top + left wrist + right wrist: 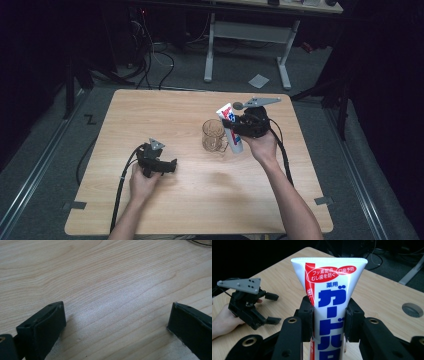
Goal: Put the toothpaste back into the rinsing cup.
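Toothpaste tube (329, 302) is clamped between the right gripper (248, 125) jaws just beside the glass mug (214, 136) on the counter (150, 110), not yet placed inside, while the left gripper (159, 164) jaws are held apart.

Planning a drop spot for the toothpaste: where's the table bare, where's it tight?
Bare: the far left of the table, beyond the left hand-held gripper, and the near strip between the forearms. Crowded: right of centre, where the glass mug stands close beside the toothpaste tube in the right hand-held gripper.
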The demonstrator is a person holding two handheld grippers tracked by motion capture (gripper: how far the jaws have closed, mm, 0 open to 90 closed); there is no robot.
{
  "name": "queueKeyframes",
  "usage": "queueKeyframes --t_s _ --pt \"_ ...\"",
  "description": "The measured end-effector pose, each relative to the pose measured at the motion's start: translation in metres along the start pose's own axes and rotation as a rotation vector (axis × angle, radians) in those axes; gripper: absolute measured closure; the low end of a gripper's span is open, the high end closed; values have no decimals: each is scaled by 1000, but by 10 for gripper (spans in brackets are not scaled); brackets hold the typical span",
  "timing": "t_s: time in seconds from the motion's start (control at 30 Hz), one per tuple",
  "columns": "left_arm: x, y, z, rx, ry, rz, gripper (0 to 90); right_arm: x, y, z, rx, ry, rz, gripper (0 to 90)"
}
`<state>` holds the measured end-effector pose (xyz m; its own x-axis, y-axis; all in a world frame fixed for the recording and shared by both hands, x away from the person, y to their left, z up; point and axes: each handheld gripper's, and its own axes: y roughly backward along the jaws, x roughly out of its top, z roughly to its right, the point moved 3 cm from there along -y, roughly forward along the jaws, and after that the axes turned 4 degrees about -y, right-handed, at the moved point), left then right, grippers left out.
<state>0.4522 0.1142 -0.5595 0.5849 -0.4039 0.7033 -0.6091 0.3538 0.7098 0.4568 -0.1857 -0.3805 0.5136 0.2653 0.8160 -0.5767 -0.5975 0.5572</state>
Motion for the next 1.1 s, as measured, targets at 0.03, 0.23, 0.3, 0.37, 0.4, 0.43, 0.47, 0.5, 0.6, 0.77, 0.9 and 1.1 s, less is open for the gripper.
queueKeyframes --t_s 0.03,0.23,0.3,0.37,0.4,0.43,0.47,0.5,0.6,0.77,0.9,1.1 --pt "0 0 0 0 0 0 16 5 -2 0 2 3 6 654" --pt "0 0 0 -1 -1 -1 17 16 -7 1 -3 4 25 653" --pt "0 0 0 -2 -1 -1 16 20 -9 1 -7 1 34 653" --pt "0 0 0 -2 -1 -1 16 24 -12 1 -13 -1 42 653" --pt "0 0 0 -2 -1 -1 16 24 -12 1 -13 -1 42 653" --pt "0 0 0 -2 -1 0 16 25 -13 1 -15 1 43 653" --pt "0 0 0 -2 -2 -1 16 27 -15 1 -15 0 47 652" --pt "0 0 0 -2 -1 -1 16 29 -17 1 -19 0 51 652" --pt "0 0 0 -2 -2 -1 16 32 -21 2 -26 -6 62 651" --pt "0 0 0 -2 -2 -1 16 36 -30 5 -36 -23 75 649" --pt "0 0 0 -2 -2 -1 16 39 -34 6 -40 -25 77 648" --pt "0 0 0 -2 -2 0 16 46 -44 8 -41 -32 93 646"
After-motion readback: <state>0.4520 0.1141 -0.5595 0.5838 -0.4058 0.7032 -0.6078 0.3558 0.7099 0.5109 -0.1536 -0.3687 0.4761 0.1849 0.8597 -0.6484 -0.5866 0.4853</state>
